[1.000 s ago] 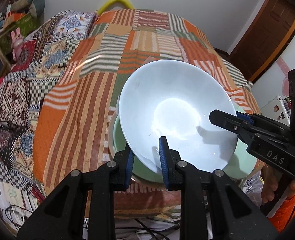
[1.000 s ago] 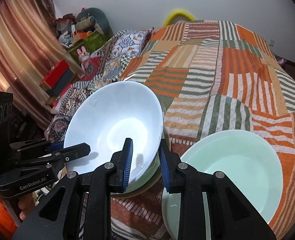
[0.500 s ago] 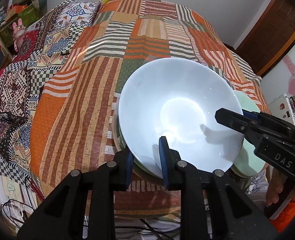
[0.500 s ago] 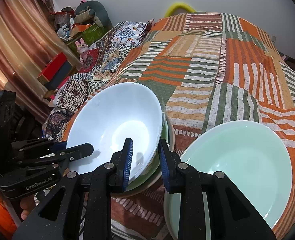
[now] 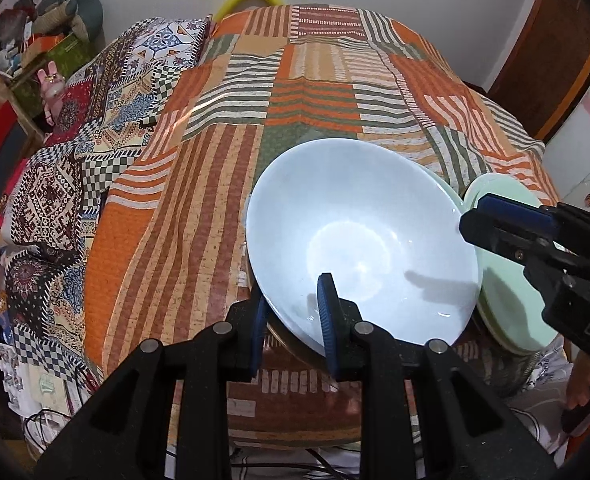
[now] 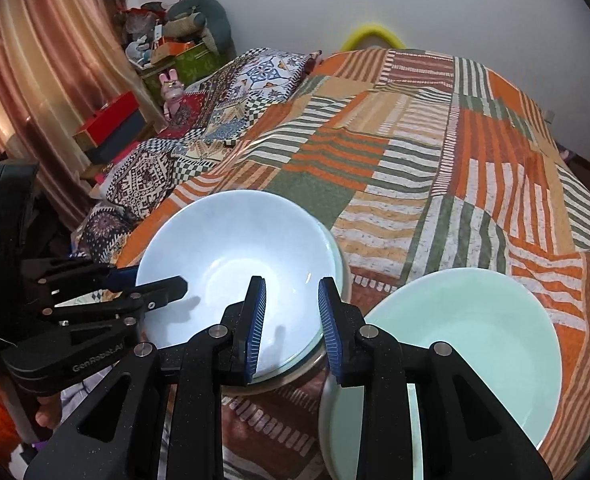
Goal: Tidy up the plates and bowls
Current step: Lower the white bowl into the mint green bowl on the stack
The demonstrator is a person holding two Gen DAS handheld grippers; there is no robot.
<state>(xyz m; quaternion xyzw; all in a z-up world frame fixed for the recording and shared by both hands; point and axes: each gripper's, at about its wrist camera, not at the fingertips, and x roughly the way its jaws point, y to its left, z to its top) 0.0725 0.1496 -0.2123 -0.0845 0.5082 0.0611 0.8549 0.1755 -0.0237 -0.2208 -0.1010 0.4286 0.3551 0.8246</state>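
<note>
In my left wrist view, my left gripper [image 5: 291,312] is closed on the near rim of the white bowl [image 5: 359,232], which is tipped up a little at the front of the bed [image 5: 175,220]. The bowl looks hard, smooth and shiny, so I think it can slip and can break. The thin rim is the best place to hold it. My right gripper [image 5: 474,213] reaches its far edge, with a green bowl [image 5: 511,304] just beside. In my right wrist view, the right gripper is opening with the rim between its pads; I cannot tell if they press it. Only this view shows the green dish [image 6: 338,260] under the white bowl and the whole of the green bowl.
</note>
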